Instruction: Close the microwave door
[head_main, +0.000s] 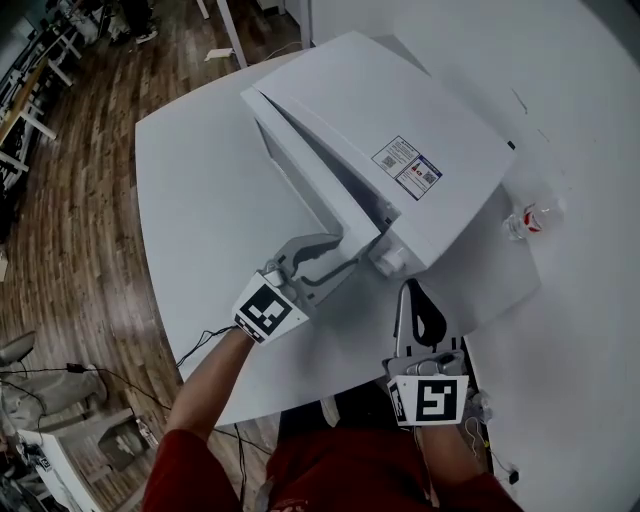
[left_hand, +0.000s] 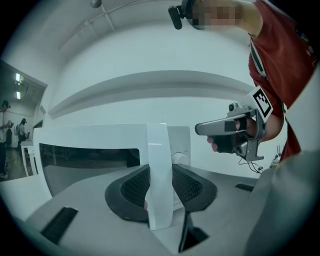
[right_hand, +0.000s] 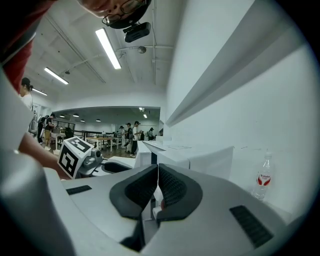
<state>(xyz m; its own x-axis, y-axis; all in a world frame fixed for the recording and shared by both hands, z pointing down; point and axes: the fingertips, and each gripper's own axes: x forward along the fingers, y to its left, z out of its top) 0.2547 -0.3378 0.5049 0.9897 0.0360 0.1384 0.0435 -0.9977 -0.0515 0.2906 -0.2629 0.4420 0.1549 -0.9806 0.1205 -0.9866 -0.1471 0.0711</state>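
Observation:
A white microwave (head_main: 400, 120) stands on the white table (head_main: 190, 200), its door (head_main: 310, 170) ajar by a narrow wedge. My left gripper (head_main: 335, 255) holds the door's free edge near the front corner. In the left gripper view that edge (left_hand: 157, 160) stands upright between the black pads (left_hand: 132, 187), which close on it from both sides. My right gripper (head_main: 412, 292) hovers just right of the control knob (head_main: 388, 260), apart from the microwave, its jaws pressed together with nothing in them. In its own view, the right gripper (right_hand: 156, 187) shows the pads meeting.
A small clear bottle (head_main: 525, 218) with a red label stands on the table right of the microwave, next to a white wall (head_main: 580, 90). Wooden floor (head_main: 70, 230) lies beyond the table's left edge, with cables and other furniture. People stand far off in the room (right_hand: 125, 132).

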